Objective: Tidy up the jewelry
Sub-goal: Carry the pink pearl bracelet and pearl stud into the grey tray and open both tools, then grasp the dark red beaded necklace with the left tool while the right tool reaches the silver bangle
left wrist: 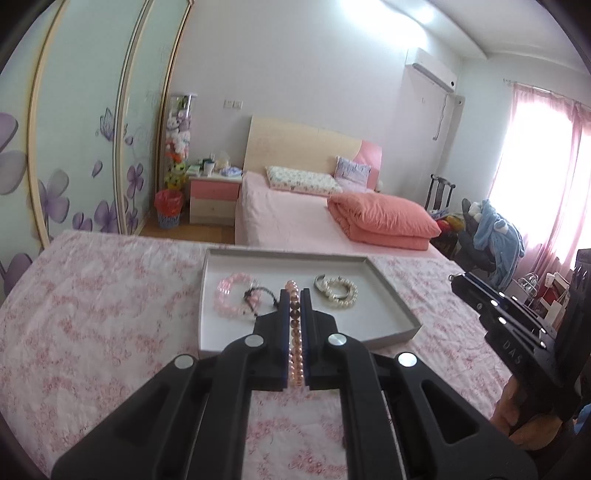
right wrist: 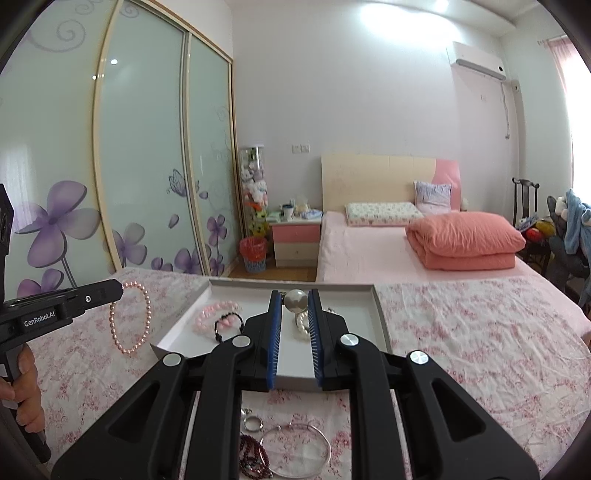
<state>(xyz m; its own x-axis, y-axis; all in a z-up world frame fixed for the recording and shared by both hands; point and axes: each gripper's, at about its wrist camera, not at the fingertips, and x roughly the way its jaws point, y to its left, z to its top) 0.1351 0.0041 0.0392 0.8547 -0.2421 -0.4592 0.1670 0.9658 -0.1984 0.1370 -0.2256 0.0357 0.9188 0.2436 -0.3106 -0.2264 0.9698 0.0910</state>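
Left wrist view: left tool (left wrist: 294, 295) pinching pink bead bracelet (left wrist: 294, 332), held above tray (left wrist: 391, 295) for deposit.
Right wrist view: right tool (right wrist: 294, 299) pressed onto large pearl piece (right wrist: 295, 300) over tray; loose rings (right wrist: 253, 424) await on bench (right wrist: 461, 350).

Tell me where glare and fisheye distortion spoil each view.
Left wrist view: the window behind the pink curtain is blown out white, and the wardrobe doors bow strongly; the pink pearl bracelet between the left gripper fingers stays sharp. Right wrist view: a ceiling light flares at the top, the wardrobe frames curve, and black vignette fills the corners.
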